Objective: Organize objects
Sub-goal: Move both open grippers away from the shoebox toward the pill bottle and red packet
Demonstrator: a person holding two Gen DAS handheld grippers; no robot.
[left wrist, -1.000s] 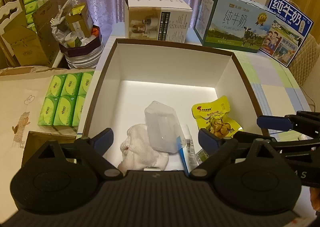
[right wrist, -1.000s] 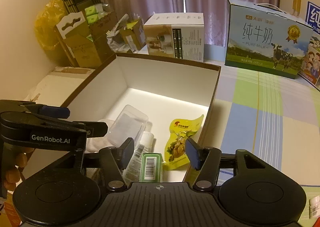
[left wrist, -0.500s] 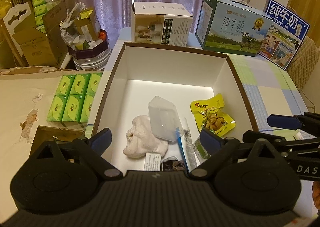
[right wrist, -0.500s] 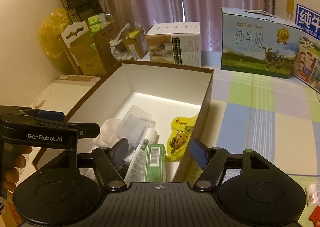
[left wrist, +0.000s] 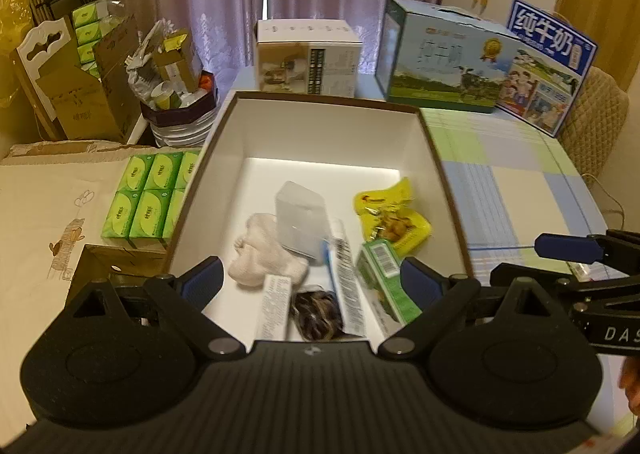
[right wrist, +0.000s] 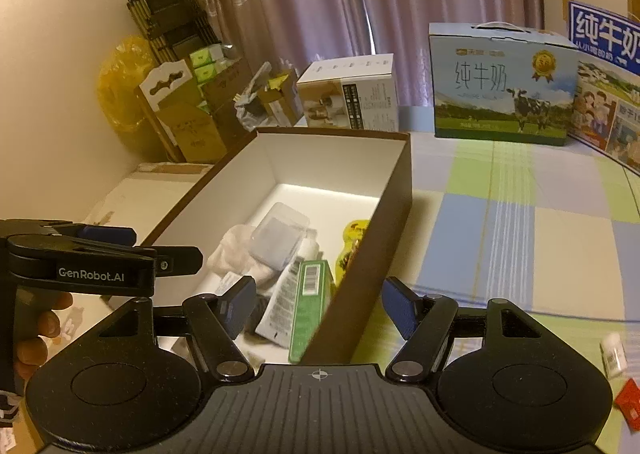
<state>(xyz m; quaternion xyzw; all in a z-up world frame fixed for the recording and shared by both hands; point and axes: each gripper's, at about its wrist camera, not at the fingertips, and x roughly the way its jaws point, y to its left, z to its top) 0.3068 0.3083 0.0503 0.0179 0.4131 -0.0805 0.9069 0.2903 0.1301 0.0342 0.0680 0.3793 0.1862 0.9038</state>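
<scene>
A brown box with white inside [left wrist: 328,125] [right wrist: 400,177] holds a clear plastic case [left wrist: 300,223] [right wrist: 280,238], a white cloth [left wrist: 264,254], a yellow snack pouch [left wrist: 390,213], a white tube [left wrist: 346,274] [right wrist: 286,298], a green carton [left wrist: 386,282] [right wrist: 310,306], a white label strip [left wrist: 274,306] and a dark bundle [left wrist: 318,314]. My left gripper [left wrist: 310,282] is open and empty above the box's near end. My right gripper [right wrist: 318,304] is open and empty over the box's right near wall.
Green tissue packs [left wrist: 152,193] lie left of the box. Milk cartons [left wrist: 444,53] [right wrist: 500,81] and a white carton [left wrist: 308,57] stand behind it. A small white item [right wrist: 612,354] and a red packet [right wrist: 630,404] lie on the checked tablecloth [right wrist: 520,234] at right.
Both grippers have drawn back and up from the box, so more of its near contents show. Both stay open and empty.
</scene>
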